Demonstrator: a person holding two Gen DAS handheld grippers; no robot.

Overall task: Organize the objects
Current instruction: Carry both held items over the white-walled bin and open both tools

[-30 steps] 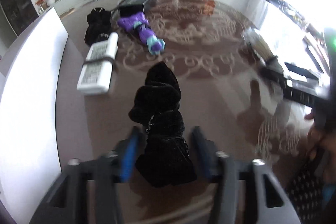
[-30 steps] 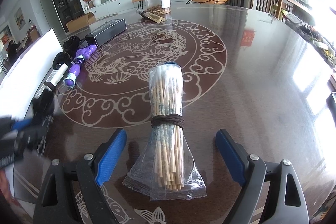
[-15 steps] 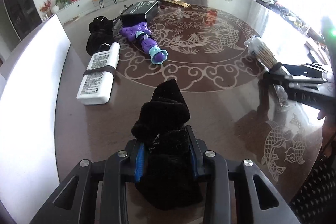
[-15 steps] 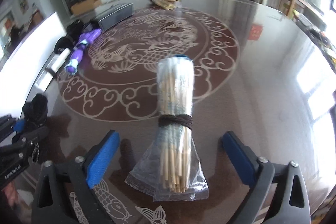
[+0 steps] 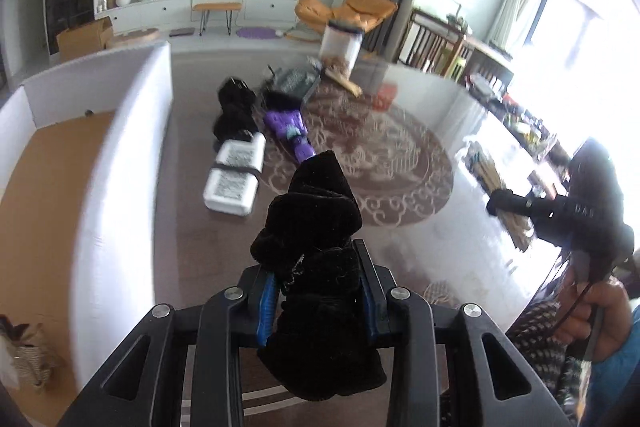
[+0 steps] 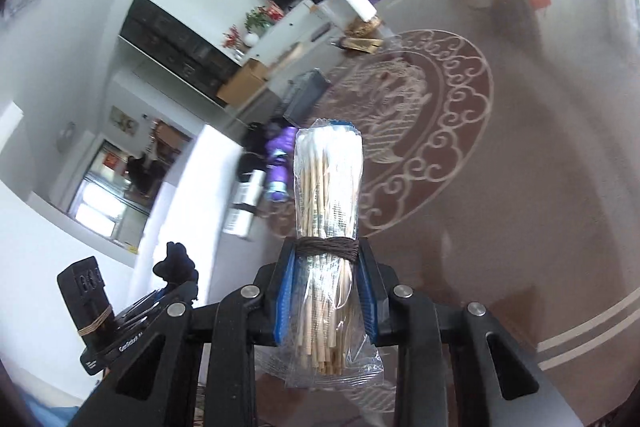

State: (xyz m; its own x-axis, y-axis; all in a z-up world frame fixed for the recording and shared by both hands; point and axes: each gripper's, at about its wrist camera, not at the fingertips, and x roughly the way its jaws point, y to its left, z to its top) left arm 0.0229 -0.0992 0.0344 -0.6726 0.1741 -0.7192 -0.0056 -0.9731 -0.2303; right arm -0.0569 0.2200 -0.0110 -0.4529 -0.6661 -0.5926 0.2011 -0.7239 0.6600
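Both grabs landed — stuff is off the table now

The left gripper (image 5: 318, 301), wide open a second ago, pinches the black pouch (image 5: 316, 267); the right gripper (image 6: 326, 297) is closing on the stick bundle (image 6: 326, 227) — both lifted, probably bound for the white box (image 5: 120, 147).

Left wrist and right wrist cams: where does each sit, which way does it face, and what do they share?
Left wrist: on the left tongs, looking down across the table, black pouch clamped; a hand and the right tongs at right.
Right wrist: on the right tongs, rolled, facing over the table; jaws closing on the bagged stick bundle; left tongs at lower left.
Shared: purple toy, white box wall, stick bundle, black pouch.
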